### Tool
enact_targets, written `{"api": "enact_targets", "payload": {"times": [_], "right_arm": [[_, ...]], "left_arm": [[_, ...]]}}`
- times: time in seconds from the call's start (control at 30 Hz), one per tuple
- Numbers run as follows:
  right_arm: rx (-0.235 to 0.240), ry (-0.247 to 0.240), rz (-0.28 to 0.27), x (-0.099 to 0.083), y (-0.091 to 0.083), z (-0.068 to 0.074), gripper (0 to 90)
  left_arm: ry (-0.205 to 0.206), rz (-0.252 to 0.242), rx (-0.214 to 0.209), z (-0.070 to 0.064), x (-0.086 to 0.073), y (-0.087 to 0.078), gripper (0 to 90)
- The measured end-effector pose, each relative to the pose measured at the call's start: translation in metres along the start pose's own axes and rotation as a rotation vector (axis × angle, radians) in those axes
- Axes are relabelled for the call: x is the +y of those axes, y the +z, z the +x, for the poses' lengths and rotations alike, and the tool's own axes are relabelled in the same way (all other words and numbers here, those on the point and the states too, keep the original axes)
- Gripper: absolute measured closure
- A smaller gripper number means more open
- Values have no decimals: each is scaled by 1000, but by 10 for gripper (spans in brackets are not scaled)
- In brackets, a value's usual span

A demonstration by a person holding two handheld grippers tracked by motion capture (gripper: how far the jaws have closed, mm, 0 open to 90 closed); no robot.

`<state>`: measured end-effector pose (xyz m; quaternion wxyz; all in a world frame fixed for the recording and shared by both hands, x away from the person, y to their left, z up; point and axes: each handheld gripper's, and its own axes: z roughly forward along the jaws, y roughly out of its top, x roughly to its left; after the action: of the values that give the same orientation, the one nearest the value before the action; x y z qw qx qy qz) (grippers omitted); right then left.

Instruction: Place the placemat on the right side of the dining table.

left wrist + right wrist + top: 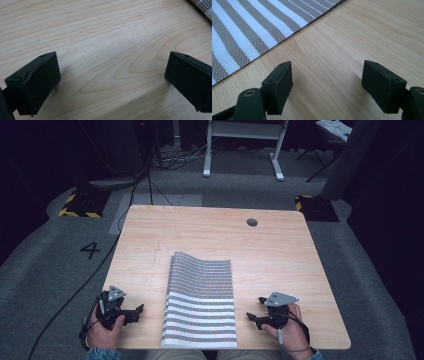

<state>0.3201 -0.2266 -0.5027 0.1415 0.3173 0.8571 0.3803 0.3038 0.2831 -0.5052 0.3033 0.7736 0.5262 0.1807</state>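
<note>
**Both grippers wide open, striped mat between them at the near edge**

Left side. Your left hand (pixel 102 332) holds the left gripper (pixel 136 311) low over the table (pixel 280 245), near the near-left corner, with its jaws pointing right toward the mat. In the left gripper view the two black jaws stand far apart with bare wood grain between them; nothing is held. A small corner of the mat's weave shows at the top right of that view, well clear of the jaws.

Centre. The striped mat (pixel 200 302) lies on the table midway between the left and right edges. Its near end reaches the near edge of the table, and its far end stops around the middle of the tabletop. The stripes are brown-grey and white and run across it from left to right. The near part lies flat. The far end rises in a slight hump, and its left portion looks curved over.

Right side. Your right hand (pixel 290 332) holds the right gripper (pixel 254 309) near the near edge, just right of the mat, jaws pointing left toward it. In the right gripper view the jaws are spread wide over bare wood and grip nothing. The mat's edge runs diagonally across the upper left of that view, apart from both jaws.

Far side. A small dark round hole (pixel 252 222) sits in the tabletop near the far edge, right of centre.
</note>
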Motion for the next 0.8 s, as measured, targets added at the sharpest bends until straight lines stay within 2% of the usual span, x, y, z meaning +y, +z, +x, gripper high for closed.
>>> {"api": "enact_targets", "payload": {"times": [0.07, 0.1, 0.2, 0.3, 0.57, 0.7, 0.8], "right_arm": [[17, -4, 28, 4, -2, 1, 349], [38, -6, 39, 6, -3, 0, 356], [57, -7, 40, 15, -7, 1, 361], [75, -32, 36, 26, -13, 4, 379], [140, -60, 18, 56, -24, 15, 395], [165, -90, 10, 71, -24, 20, 390], [181, -91, 11, 80, -21, 24, 374]], "left_arm": [[0, 0, 0, 0, 0, 0, 0], [0, 0, 0, 0, 0, 0, 0], [0, 0, 0, 0, 0, 0, 0], [0, 0, 0, 0, 0, 0, 0], [1, 1, 4, -1, -1, -1, 1], [3, -2, 2, -2, -2, -1, 2], [3, 0, -1, -2, -2, -2, 2]]}}
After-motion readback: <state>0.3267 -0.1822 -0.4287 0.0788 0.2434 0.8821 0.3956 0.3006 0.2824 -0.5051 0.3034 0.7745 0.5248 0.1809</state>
